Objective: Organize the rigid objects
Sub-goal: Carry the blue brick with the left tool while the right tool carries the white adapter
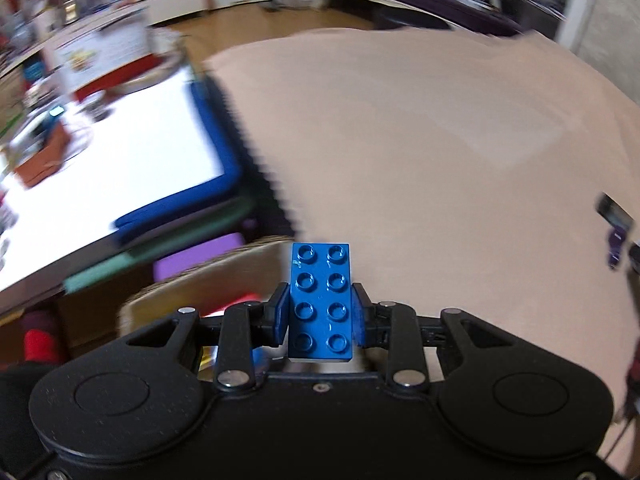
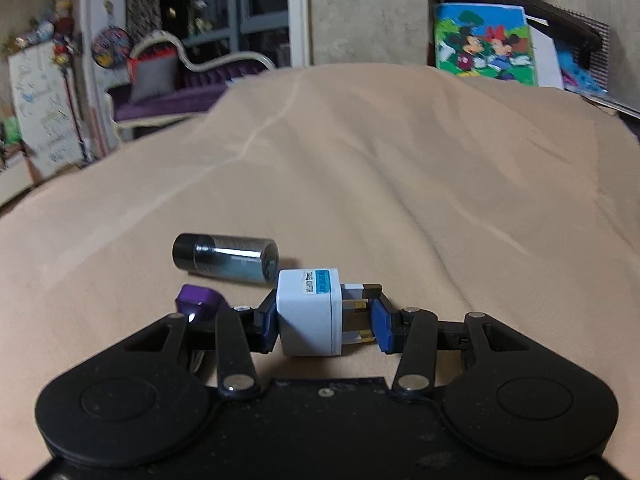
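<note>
The left gripper (image 1: pixel 320 318) pinched a blue brick (image 1: pixel 321 300) by its long sides, probably for carrying, while the right gripper (image 2: pixel 325 326) clamped a white plug (image 2: pixel 307 312) low over the bed (image 2: pixel 400 184), beside a vial (image 2: pixel 226 258).

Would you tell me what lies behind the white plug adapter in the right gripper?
Behind the white plug adapter a dark cylinder lies on its side on the beige cloth. The cloth directly under the adapter is covered.

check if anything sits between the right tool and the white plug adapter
Nothing visible does: the white plug adapter already sits between the right tool fingers. The dark cylinder and purple piece lie off to its left.
</note>
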Available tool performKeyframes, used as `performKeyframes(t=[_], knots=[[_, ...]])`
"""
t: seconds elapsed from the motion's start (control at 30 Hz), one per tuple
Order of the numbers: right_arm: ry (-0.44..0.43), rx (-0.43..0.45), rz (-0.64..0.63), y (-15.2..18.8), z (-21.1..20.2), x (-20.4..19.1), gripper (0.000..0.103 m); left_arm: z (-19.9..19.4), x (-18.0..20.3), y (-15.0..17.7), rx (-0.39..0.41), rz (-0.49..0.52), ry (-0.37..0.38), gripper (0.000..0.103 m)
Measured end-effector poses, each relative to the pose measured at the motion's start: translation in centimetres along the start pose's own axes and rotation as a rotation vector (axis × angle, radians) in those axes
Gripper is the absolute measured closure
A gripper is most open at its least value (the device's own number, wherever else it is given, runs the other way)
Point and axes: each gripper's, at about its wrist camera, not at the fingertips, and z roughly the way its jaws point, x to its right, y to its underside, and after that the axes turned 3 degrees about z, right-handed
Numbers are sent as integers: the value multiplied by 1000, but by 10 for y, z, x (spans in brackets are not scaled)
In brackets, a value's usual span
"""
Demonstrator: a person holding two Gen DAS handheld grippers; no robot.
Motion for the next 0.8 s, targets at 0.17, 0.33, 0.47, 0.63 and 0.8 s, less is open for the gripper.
performKeyframes(t=[0.17, 0.33, 0.47, 0.63, 0.8], knots=[[13, -38, 19, 1, -34, -25, 58, -9, -30, 5, 8, -100, -19, 73], [-120, -55, -21, 15, -87, -72, 58, -11, -49, 20, 21, -145, -19, 73], [-268, -116, -55, 33, -121, -116, 58, -12, -61, 31, 10, -183, -47, 73], [-425, -215, -164, 58, -156, -182, 58, -5, -76, 39, -22, -233, -94, 73], [-510, -311, -242, 79, -177, -234, 58, 9, -89, 43, -74, -281, -115, 73]])
